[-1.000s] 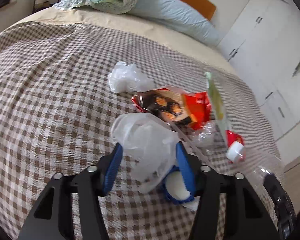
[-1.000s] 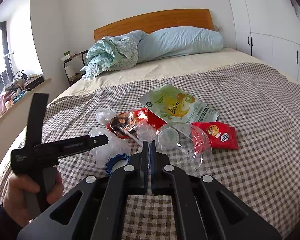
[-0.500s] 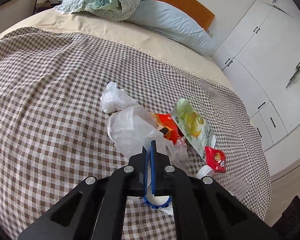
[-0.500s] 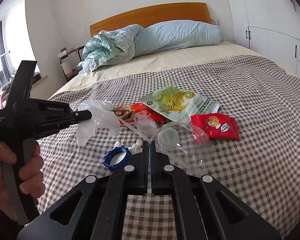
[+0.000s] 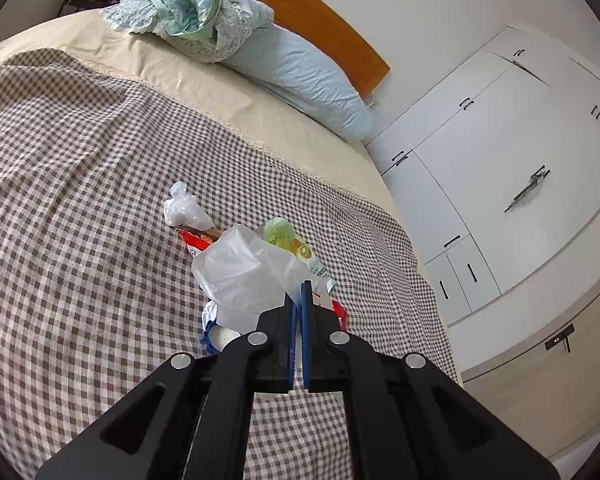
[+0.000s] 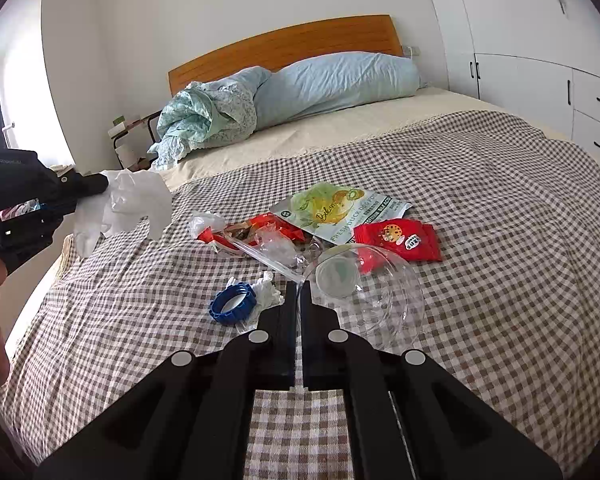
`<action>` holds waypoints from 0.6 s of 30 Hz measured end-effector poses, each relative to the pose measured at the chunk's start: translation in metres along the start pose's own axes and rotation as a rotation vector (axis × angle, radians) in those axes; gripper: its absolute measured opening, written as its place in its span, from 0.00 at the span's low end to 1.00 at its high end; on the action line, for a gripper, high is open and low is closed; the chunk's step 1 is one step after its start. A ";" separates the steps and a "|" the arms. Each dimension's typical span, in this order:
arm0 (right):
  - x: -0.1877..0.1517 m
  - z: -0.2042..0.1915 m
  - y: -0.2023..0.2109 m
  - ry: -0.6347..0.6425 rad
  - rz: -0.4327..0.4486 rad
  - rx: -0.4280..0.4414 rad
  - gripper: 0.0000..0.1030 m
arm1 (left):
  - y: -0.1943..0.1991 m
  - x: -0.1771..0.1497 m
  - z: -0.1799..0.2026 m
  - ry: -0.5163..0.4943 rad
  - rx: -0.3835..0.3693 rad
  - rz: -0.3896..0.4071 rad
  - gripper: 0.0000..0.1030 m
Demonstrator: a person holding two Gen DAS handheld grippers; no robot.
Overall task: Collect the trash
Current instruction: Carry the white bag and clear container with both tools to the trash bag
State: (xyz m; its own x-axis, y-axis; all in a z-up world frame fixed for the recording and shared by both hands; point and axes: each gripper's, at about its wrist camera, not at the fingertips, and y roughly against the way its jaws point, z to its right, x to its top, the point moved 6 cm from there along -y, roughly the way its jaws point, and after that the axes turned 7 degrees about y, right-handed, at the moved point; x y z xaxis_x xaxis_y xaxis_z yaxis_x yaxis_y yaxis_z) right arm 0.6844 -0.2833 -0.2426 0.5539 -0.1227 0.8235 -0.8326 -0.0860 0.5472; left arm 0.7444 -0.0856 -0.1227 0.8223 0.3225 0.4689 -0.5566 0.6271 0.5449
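the right gripper (image 6: 300, 292) is hovering with its fingers pressed together, apparently on nothing, just before a clear plastic bowl (image 6: 366, 296) and a blue ring lid (image 6: 233, 303) lying on the checked bedspread (image 6: 500, 208). the left gripper (image 5: 300, 292) is clenching a thin white plastic bag (image 5: 244, 276) (lifted clear of the bed in the right view). farther off, a red snack packet (image 6: 396, 238) and a green pouch (image 6: 336, 210) are lying near a pale blue pillow (image 6: 332, 84).

Left claw (image 5: 299, 292) gone from open around the white plastic bag (image 5: 240, 276) to clamped on it, bag lifted clear of the checked bed (image 5: 80, 240), blue ring lid (image 6: 233, 303) uncovered.
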 end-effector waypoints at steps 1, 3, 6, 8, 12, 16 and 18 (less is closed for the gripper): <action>-0.001 0.001 0.005 -0.010 0.010 0.005 0.02 | 0.004 -0.005 0.006 -0.015 -0.002 0.002 0.00; -0.004 0.002 0.016 -0.030 0.026 0.012 0.02 | 0.009 -0.016 0.016 -0.035 0.006 -0.007 0.00; -0.001 0.008 0.043 -0.087 0.054 0.035 0.02 | 0.023 -0.038 0.044 -0.095 -0.022 -0.014 0.00; -0.001 0.014 0.066 -0.096 0.067 0.032 0.02 | 0.029 -0.057 0.066 -0.153 -0.060 -0.029 0.00; -0.012 0.038 0.131 -0.015 0.044 -0.032 0.02 | 0.026 -0.116 0.102 -0.213 -0.128 -0.156 0.00; -0.044 0.088 0.210 0.055 -0.018 -0.157 0.02 | 0.022 -0.181 0.139 -0.359 -0.137 -0.237 0.00; -0.070 0.114 0.244 0.067 -0.083 -0.217 0.02 | 0.018 -0.212 0.157 -0.410 -0.155 -0.277 0.00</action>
State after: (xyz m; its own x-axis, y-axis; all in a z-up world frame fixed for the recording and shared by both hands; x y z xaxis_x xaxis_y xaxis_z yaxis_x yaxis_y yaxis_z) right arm 0.4427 -0.4081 -0.1838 0.6250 -0.0575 0.7785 -0.7695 0.1226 0.6268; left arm 0.5417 -0.2540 -0.1037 0.8051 -0.1551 0.5725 -0.2756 0.7570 0.5925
